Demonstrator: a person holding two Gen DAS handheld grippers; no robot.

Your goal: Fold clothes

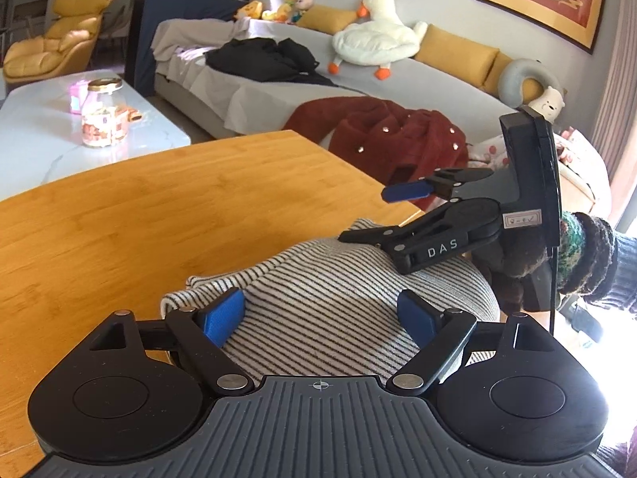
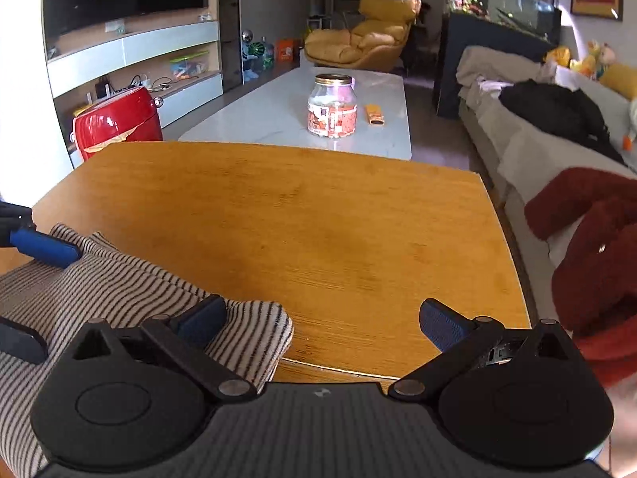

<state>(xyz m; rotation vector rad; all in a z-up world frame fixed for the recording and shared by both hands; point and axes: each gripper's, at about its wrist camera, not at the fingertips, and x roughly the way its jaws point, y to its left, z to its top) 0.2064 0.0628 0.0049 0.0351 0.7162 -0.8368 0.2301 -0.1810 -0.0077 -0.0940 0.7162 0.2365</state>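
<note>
A white garment with thin black stripes (image 1: 326,298) lies bunched at the near edge of the wooden table (image 1: 159,207). My left gripper (image 1: 320,314) is open, its blue pads on either side of the cloth, hovering over it. My right gripper (image 1: 382,215) shows in the left wrist view, open, above the garment's far right part. In the right wrist view the right gripper (image 2: 320,324) is open; its left pad lies over the striped garment (image 2: 119,290), its right pad over bare table (image 2: 318,219). A blue fingertip (image 2: 43,249) of the left gripper shows at the left.
A dark red coat (image 1: 390,135) lies on the grey sofa (image 1: 278,79) right of the table, with a black garment (image 1: 262,59) and a goose plush (image 1: 374,36) farther along. A white coffee table (image 2: 286,107) with a jar (image 2: 332,105) stands beyond.
</note>
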